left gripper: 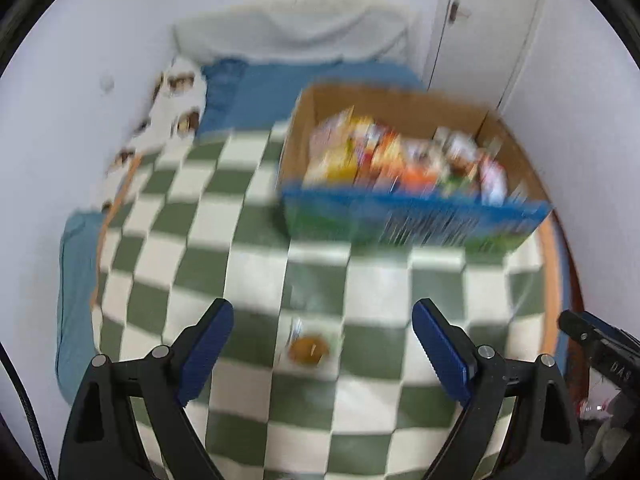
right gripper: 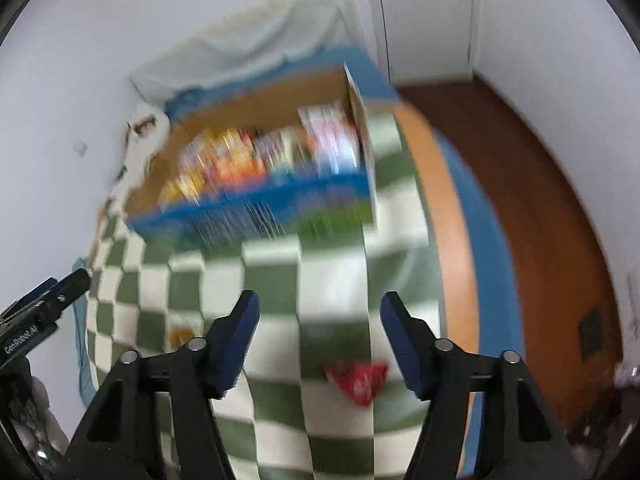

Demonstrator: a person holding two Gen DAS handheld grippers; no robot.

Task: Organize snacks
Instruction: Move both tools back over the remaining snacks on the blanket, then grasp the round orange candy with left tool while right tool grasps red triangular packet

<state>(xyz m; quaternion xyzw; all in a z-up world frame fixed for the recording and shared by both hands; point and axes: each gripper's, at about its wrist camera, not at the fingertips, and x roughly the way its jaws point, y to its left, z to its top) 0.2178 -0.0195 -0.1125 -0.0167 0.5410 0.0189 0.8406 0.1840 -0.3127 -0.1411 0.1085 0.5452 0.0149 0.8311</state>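
A cardboard box (left gripper: pixel 416 216) with a blue printed front stands on the green-and-white checked blanket (left gripper: pixel 248 264); it holds several bright snack packs (left gripper: pixel 400 156). My left gripper (left gripper: pixel 322 322) is open and empty, above a small clear-wrapped brown snack (left gripper: pixel 308 350) lying between its fingers. In the right wrist view, my right gripper (right gripper: pixel 320 312) is open and empty, above a red snack packet (right gripper: pixel 358 378) on the blanket. The box (right gripper: pixel 256 208) lies ahead of it. Both views are motion-blurred.
The blanket covers a bed with a blue sheet (left gripper: pixel 280 88) and a white pillow (left gripper: pixel 292 36) at the wall. A patterned cloth (left gripper: pixel 176 100) lies at the left wall. The bed's right edge (right gripper: pixel 448 216) drops to a brown wooden floor (right gripper: pixel 540 208). A white door (right gripper: pixel 428 12) stands behind.
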